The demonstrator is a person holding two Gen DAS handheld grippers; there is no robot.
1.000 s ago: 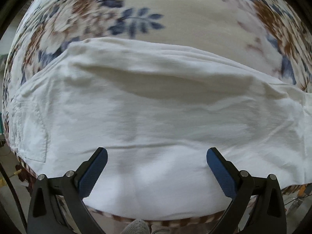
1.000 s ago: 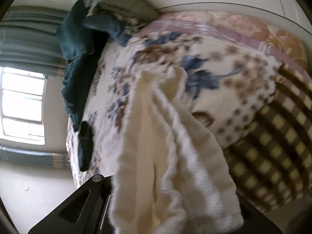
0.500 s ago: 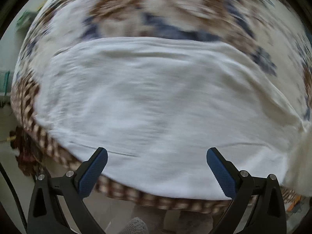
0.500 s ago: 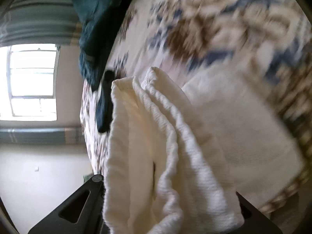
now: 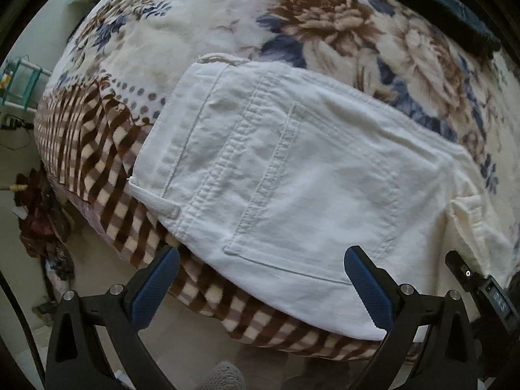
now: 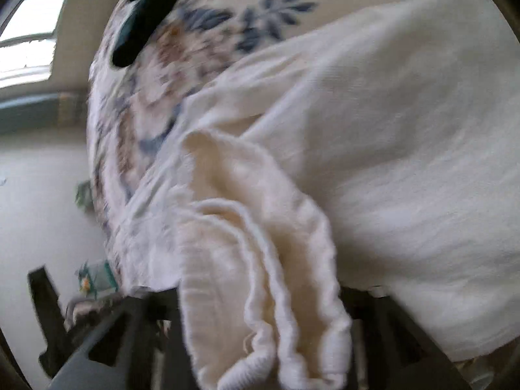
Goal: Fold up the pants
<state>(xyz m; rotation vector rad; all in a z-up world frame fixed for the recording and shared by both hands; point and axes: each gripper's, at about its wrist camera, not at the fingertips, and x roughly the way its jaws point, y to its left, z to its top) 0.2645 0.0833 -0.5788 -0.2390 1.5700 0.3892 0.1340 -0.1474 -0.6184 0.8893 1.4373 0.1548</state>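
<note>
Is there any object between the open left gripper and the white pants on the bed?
Nothing visible stands in the way. The left gripper is open, and the white pants lie flat on the floral blanket right ahead of it. The dark garment lies far beyond, off the path.

Pants [image 5: 292,175]: lie flat on the blanket [image 5: 325,29], near the bed's front edge.
Waistband [image 5: 169,149]: at the left end of the pants.
Back pocket [image 5: 312,188]: right of the waistband.
Left gripper [image 5: 260,287]: in front of the pants, just above the near edge, fingers wide apart.
Right gripper [image 6: 260,331]: clamped on a bunched pant leg [image 6: 256,260], over the pants' right end.
Dark cloth [image 5: 438,6]: on the blanket, far behind the pants.
</note>
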